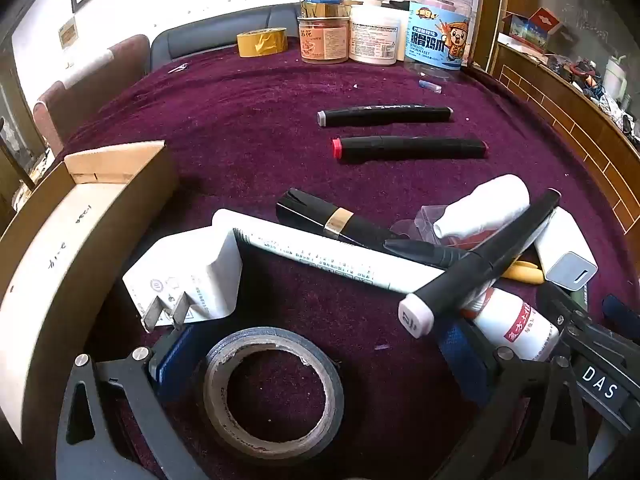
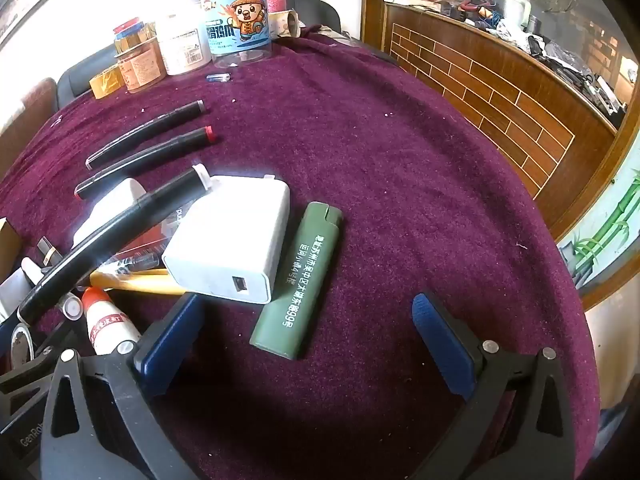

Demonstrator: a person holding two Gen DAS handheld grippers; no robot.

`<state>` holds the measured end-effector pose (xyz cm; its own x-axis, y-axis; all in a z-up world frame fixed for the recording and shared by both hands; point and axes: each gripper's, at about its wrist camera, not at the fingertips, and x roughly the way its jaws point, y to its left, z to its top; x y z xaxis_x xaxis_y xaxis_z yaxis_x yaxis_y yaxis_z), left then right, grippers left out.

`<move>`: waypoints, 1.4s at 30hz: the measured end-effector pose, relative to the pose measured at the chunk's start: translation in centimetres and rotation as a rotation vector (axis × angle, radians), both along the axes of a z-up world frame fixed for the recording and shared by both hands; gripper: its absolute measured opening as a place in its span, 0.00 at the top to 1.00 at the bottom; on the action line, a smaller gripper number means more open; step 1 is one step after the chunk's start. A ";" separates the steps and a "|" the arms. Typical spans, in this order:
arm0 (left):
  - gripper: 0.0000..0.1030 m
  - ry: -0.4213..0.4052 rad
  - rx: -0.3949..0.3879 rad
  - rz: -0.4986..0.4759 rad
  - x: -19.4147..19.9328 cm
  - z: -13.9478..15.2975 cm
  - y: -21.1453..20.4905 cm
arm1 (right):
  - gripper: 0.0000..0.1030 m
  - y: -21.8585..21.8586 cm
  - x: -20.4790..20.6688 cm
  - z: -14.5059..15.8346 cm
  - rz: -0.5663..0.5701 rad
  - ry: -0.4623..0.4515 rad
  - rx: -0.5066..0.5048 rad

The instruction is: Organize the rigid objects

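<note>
My left gripper point(image 1: 316, 360) is open and low over the purple cloth. A roll of dark tape point(image 1: 272, 392) lies flat between its blue pads without touching them. Ahead are a white plug charger point(image 1: 184, 280), a long white tube point(image 1: 320, 256) and a black marker with a white cap point(image 1: 480, 264) propped on a pile. My right gripper point(image 2: 308, 344) is also open. The near end of a green lighter point(image 2: 300, 280) lies just ahead of the gap between its fingers. Beside the lighter sits a white USB charger point(image 2: 232, 240), and a white glue bottle point(image 2: 108, 320) lies at the left.
An open cardboard box point(image 1: 80, 240) stands at the left. Two black markers point(image 1: 384, 116) point(image 1: 408, 148) lie side by side farther back. Jars point(image 1: 436, 28) and a yellow tape roll point(image 1: 262, 42) line the far edge. A wooden brick-patterned counter point(image 2: 500, 100) runs past the table's right edge.
</note>
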<state>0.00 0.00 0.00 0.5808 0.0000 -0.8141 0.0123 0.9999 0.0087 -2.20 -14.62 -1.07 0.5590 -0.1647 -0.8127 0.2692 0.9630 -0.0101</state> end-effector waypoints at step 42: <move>0.01 0.010 -0.003 -0.021 -0.1 0.0 0.1 | 0.00 0.1 0.0 -0.2 0.000 -0.001 0.001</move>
